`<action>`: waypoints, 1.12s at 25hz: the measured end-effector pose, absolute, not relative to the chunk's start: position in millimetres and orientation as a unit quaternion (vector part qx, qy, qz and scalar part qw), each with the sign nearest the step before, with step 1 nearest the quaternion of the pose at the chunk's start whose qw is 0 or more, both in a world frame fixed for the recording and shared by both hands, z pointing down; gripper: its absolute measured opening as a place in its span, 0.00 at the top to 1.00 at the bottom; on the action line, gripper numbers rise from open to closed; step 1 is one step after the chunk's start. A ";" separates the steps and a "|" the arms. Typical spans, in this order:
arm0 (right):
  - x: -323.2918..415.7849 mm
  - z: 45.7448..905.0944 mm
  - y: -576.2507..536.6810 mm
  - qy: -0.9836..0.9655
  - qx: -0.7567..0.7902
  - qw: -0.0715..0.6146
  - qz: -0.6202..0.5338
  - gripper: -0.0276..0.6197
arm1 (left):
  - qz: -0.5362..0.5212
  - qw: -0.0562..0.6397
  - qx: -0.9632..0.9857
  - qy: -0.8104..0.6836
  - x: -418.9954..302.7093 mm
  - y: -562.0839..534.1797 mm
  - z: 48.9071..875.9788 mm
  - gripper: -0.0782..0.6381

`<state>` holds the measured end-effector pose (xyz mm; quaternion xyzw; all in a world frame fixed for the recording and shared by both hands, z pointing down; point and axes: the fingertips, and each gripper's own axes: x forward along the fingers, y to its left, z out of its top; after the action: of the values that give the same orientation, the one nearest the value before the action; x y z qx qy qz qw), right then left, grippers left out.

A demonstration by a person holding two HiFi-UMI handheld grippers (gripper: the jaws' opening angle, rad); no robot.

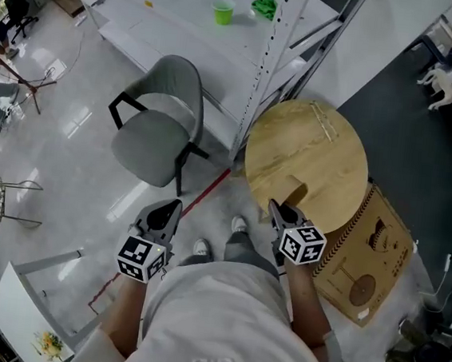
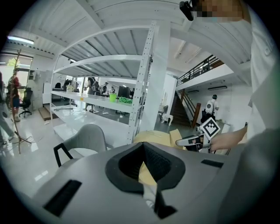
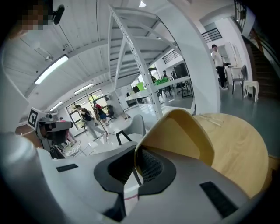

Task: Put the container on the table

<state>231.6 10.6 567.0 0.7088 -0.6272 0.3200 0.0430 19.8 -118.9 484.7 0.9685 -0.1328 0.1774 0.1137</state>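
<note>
Right gripper (image 1: pixel 277 210) clamps the tan, thin-walled, round-rimmed container (image 3: pixel 183 135) at the 6 o'clock edge of the round pale-wood table (image 1: pixel 319 138).
In the right gripper view, the right gripper's fingers are pressed together on the container's wall, and its curved rim rises toward 1 o'clock with the table top behind it. The head view does not settle whether the container's base touches the wood. The left gripper (image 1: pixel 173 207) is at 9 o'clock of the right one, over the pale floor, its fingers closed together with nothing between them. A grey shell chair with black legs (image 1: pixel 155 125) stands at 12 o'clock of the left gripper. A brown spiral-bound board (image 1: pixel 374 260) lies at the table's 5 o'clock.
</note>
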 end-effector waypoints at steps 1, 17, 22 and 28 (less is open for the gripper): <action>237.9 572.8 4.8 -0.630 0.703 0.047 0.325 0.90 | 0.180 0.114 0.967 -0.138 23.9 -121.3 485.9 0.87; 276.8 657.5 -79.9 -0.680 0.606 0.099 0.400 0.90 | 0.210 0.152 0.929 -0.265 37.9 -150.5 508.1 0.87; 281.1 671.8 -105.1 -0.689 0.593 0.114 0.402 0.90 | 0.210 0.160 0.917 -0.300 27.2 -154.1 508.6 0.87; 286.2 691.5 -127.9 -0.699 0.577 0.145 0.396 0.90 | 0.212 0.165 0.902 -0.338 14.5 -153.0 509.7 0.87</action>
<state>286.2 -127.9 691.5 0.5773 -0.6991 0.3962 0.1451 14.5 -153.0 509.7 0.9020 -0.3376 0.2123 0.1651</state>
